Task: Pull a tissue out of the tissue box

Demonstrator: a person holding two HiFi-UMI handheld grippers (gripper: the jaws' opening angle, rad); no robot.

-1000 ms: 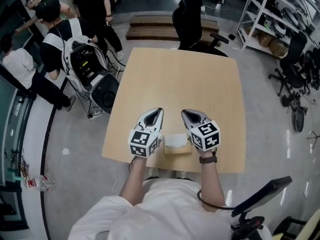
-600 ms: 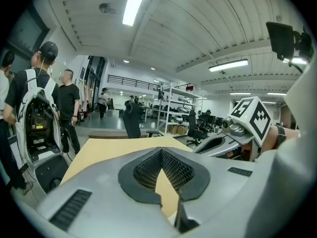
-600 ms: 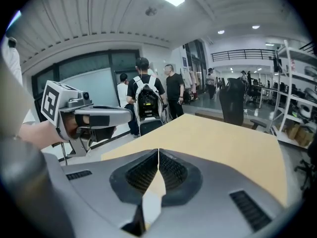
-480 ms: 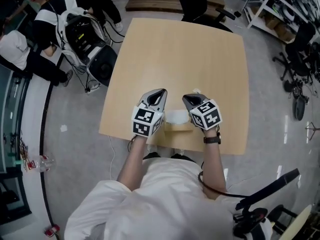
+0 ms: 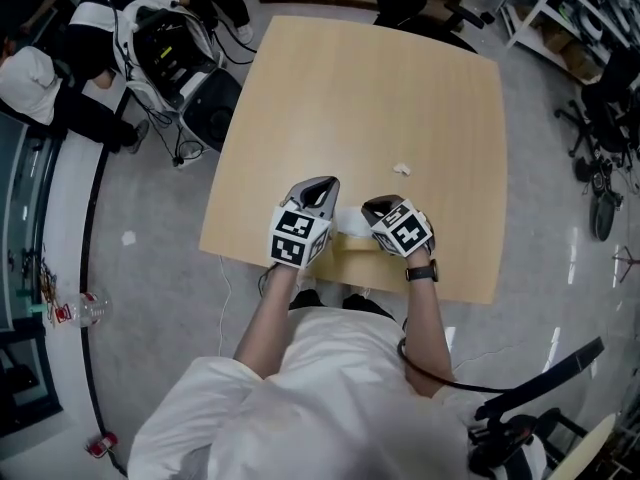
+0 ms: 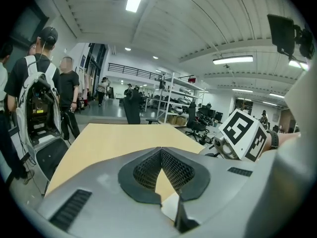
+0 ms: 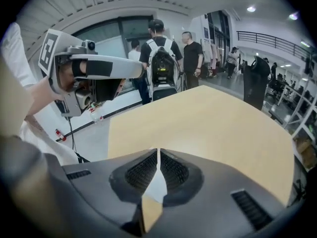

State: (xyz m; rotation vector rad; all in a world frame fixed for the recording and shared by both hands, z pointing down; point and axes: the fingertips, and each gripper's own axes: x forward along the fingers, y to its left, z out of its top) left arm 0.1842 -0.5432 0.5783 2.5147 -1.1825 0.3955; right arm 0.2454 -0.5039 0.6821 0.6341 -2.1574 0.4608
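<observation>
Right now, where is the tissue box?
In the head view, the tissue box sits by the table's near edge, right in front of the person, between the left tongs and the right tongs.

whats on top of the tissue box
A white tissue sits on the tissue box. It covers the opening, so the slot and any tissues inside cannot be seen.

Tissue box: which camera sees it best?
The head view: the tissue box shows on the table between the left gripper and right gripper. The left gripper view catches only a corner; the right gripper view, a sliver below its jaws.
</observation>
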